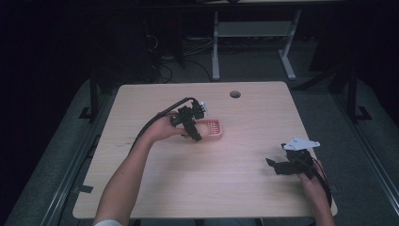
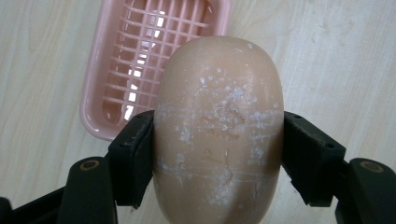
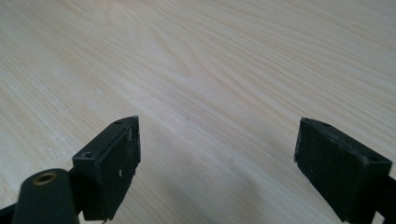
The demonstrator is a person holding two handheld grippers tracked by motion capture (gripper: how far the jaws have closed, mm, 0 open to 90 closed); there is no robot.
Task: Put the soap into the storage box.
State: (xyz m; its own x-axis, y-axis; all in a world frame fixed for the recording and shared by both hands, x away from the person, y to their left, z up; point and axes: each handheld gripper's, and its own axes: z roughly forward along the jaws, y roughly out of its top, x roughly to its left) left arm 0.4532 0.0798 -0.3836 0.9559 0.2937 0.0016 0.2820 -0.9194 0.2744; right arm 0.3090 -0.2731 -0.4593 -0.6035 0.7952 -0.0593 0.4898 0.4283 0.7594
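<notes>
Presently, item by item, from the tongs outward.

Left tongs (image 2: 217, 154): clamped on a bar of soap (image 2: 218, 126), one black pad on each long flank of the bar. In the left gripper view the soap stands end-on between the jaws, its rounded far end toward 12 o'clock, its peach face scuffed with white flecks and hairline cracks. The side grip leaves the underside of the bar free, which looks suited to setting it down flat.

Pink soap dish (image 2: 140, 65): in that view it lies on the counter beyond the soap toward 11 o'clock, with a slotted grid floor and raised rim, and no soap in it. The soap overlaps the dish's near right corner in the picture; whether it touches the rim cannot be told. In the high view the dish (image 1: 212, 130) sits just left of the counter's centre, with the left tongs (image 1: 194, 134) at its 9 o'clock end. By my reading, the bar is being carried to or from the dish; which of the two cannot be told from the frames.

Right tongs (image 3: 217, 154): jaws wide apart, nothing between them, bare wood grain beneath. In the high view they (image 1: 277, 165) rest low at about 4 o'clock from the dish, well apart from it, seemingly parked clear of the working hand.

Counter (image 1: 244, 188): pale wood, with a round cable hole (image 1: 235, 94) near its far edge at 12 o'clock.
</notes>
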